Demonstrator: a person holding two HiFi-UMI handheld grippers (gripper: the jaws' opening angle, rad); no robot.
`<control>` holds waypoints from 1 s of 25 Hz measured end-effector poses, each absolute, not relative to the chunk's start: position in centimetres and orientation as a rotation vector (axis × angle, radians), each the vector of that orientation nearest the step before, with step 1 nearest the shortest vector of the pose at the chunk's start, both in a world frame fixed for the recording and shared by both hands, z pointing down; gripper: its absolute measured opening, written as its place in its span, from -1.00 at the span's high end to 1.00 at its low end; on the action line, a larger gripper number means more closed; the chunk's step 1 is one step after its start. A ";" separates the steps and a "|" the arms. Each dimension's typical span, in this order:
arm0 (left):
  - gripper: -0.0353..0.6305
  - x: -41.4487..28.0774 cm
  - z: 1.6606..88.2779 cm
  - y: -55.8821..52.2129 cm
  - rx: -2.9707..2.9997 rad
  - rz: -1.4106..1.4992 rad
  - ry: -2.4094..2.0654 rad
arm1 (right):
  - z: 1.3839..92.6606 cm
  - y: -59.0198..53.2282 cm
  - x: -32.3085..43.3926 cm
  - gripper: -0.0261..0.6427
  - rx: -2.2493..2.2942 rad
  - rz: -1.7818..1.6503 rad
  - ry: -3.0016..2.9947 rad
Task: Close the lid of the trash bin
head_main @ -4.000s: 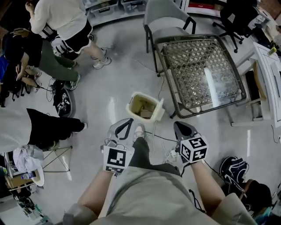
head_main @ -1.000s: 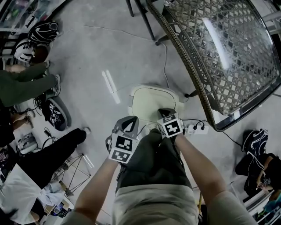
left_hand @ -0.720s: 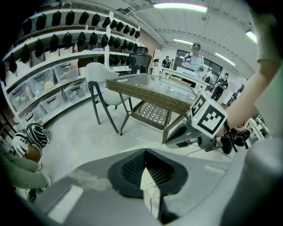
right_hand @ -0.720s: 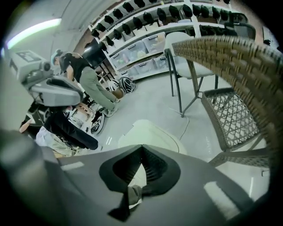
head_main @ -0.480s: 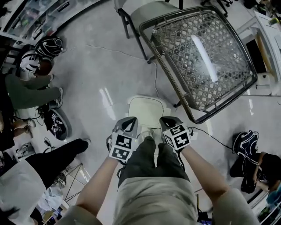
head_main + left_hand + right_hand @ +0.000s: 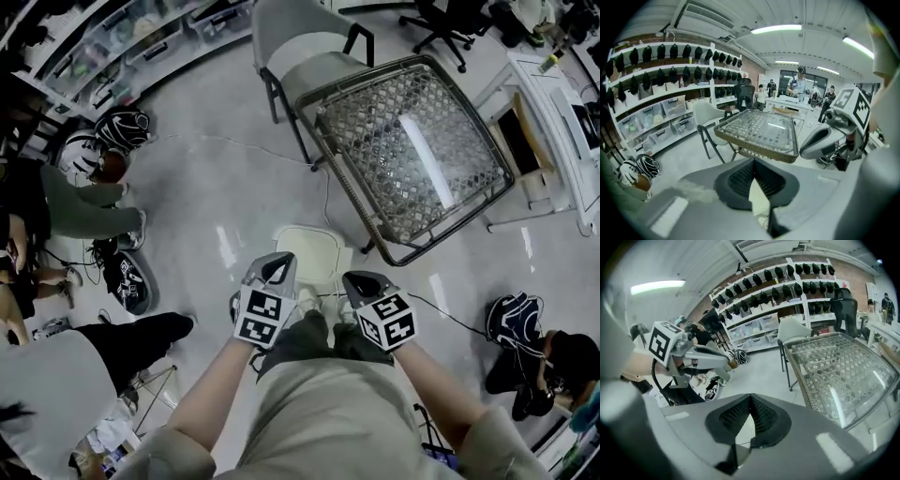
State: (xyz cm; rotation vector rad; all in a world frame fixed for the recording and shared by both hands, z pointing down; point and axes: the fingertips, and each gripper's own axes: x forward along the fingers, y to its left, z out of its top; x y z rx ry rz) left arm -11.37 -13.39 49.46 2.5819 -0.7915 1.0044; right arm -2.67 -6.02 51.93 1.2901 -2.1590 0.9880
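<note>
The cream trash bin (image 6: 309, 251) stands on the floor just ahead of my knees, and its lid lies flat and closed. My left gripper (image 6: 278, 263) hovers over the bin's near left edge, shut and holding nothing. My right gripper (image 6: 354, 279) hangs off the near right corner, also shut and empty. In the left gripper view the jaws meet at the tip (image 6: 753, 160), with a strip of the cream bin (image 6: 758, 199) below them and the right gripper (image 6: 829, 136) alongside. The right gripper view shows its own shut jaws (image 6: 750, 397) and the left gripper (image 6: 693, 357).
A wicker table with a glass top (image 6: 412, 150) stands just beyond the bin on the right, with a grey chair (image 6: 309, 56) behind it. People sit on the floor at the left (image 6: 75, 211). A cable (image 6: 450, 314) and a backpack (image 6: 511, 323) lie to the right.
Four seconds ago the bin's lid stood open. One second ago it was closed with the right gripper on it. Both grippers have since drawn back toward me.
</note>
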 end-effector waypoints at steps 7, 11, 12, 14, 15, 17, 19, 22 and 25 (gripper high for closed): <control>0.89 -11.3 43.9 -12.1 2.631 0.941 -0.864 | 45.2 -5.1 -2.3 0.91 1.289 0.897 -2.251; 0.89 -11.9 42.9 -11.0 2.629 0.939 -0.899 | 43.3 -5.1 -2.0 0.91 1.285 0.844 -2.282; 0.89 -12.0 42.8 -10.8 2.625 0.939 -0.907 | 43.1 -5.1 -1.8 0.91 1.285 0.835 -2.285; 0.89 -12.2 42.8 -10.2 2.616 0.942 -0.918 | 42.9 -5.0 -1.3 0.91 1.287 0.830 -2.285; 0.89 -12.2 42.8 -10.0 2.614 0.945 -0.921 | 42.8 -4.9 -1.1 0.91 1.288 0.832 -2.283; 0.89 -12.1 42.9 -9.8 2.610 0.947 -0.924 | 42.8 -4.7 -0.7 0.91 1.285 0.835 -2.279; 0.89 -12.3 42.9 -9.7 2.606 0.942 -0.930 | 42.9 -4.6 -0.7 0.91 1.272 0.832 -2.278; 0.89 -12.6 43.0 -9.6 2.599 0.954 -0.947 | 43.2 -4.7 -0.7 0.91 1.255 0.820 -2.283; 0.89 -12.8 43.0 -9.5 2.590 0.973 -0.953 | 43.0 -4.9 -0.8 0.91 1.247 0.811 -2.286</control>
